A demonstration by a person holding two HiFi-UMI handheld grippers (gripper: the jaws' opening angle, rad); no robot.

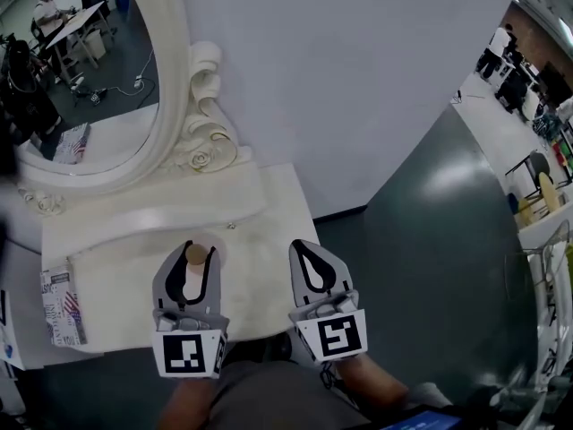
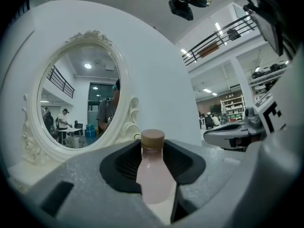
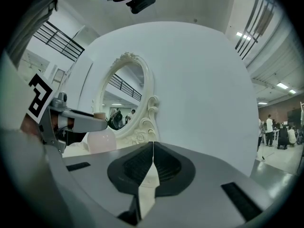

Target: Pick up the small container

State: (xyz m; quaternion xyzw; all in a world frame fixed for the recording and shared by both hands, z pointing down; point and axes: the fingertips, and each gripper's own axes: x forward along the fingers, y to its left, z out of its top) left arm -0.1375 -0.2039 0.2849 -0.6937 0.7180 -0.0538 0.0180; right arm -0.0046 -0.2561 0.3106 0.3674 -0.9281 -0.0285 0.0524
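Observation:
A small pale pink bottle [image 2: 153, 174] with a tan cap [image 1: 195, 254] stands upright between the jaws of my left gripper [image 1: 196, 262]. The black pads press on its sides, so the left gripper is shut on it. In the head view it sits over the white dressing table [image 1: 260, 240], in front of the oval mirror [image 1: 166, 124]. My right gripper [image 1: 313, 260] hovers beside it at the table's right edge, its jaws touching with nothing between them. The right gripper view also shows the bottle [image 3: 102, 139] at the left, behind the left gripper's finger [image 3: 78, 120].
The ornate white mirror frame [image 2: 126, 103] stands against a white wall [image 1: 358, 88] just behind the table. A printed box [image 1: 63, 307] stands at the table's left edge. Dark floor [image 1: 439, 267] lies to the right. A person's legs [image 1: 269, 397] are below the grippers.

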